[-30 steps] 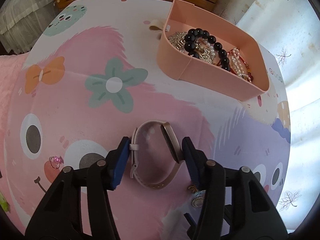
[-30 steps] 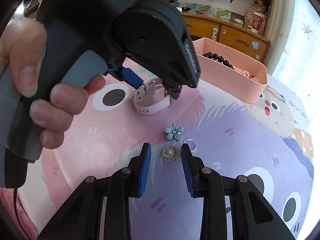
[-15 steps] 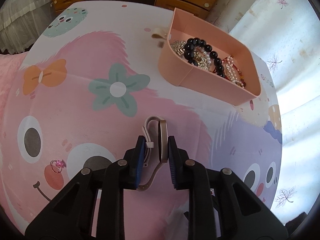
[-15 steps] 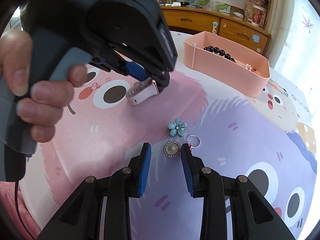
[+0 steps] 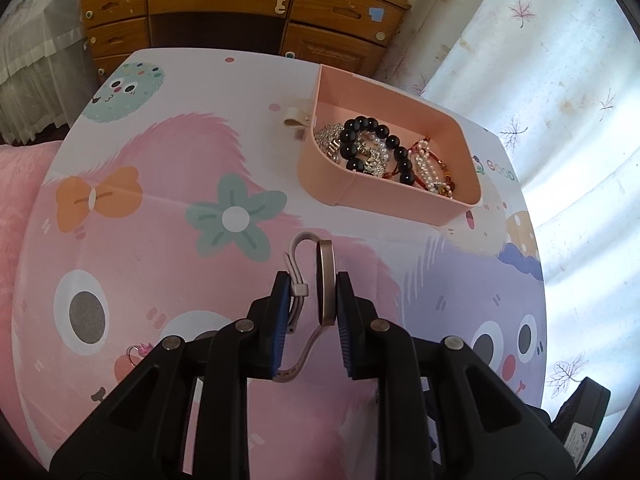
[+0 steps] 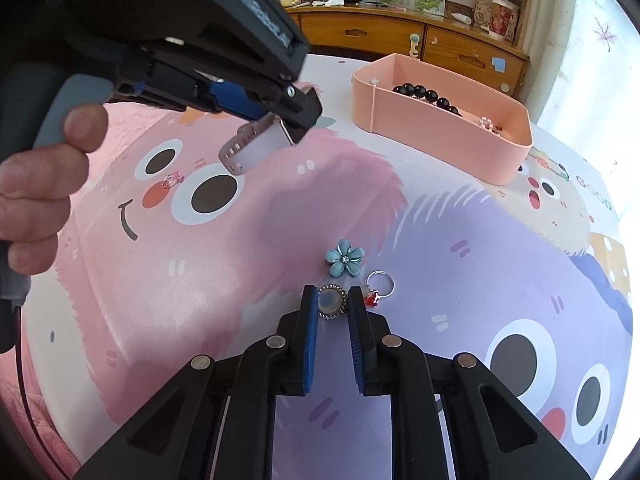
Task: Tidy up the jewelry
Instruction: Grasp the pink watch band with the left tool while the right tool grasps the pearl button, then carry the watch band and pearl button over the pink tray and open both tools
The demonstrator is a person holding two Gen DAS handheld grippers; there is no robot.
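while the left tongs (image 5: pixel 308 304) pinch the pale pink strap watch (image 5: pixel 325 280) above the counter (image 5: pixel 160 216), carry it level over the pink plastic tray (image 5: pixel 384 196); the right tongs (image 6: pixel 331 306) are closing around the round pearl-faced brooch (image 6: pixel 331 303), so centre it.

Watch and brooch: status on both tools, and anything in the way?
Left tool shut on watch, lifted off table. Right tool closing around round brooch. Red ring close beside it.

tray (image 5: pixel 384 196): on table (image 5: pixel 168 184), far side | bracelets (image 5: pixel 372 148): in tray | flower clip (image 6: pixel 343 263): behind brooch (image 6: pixel 331 303)
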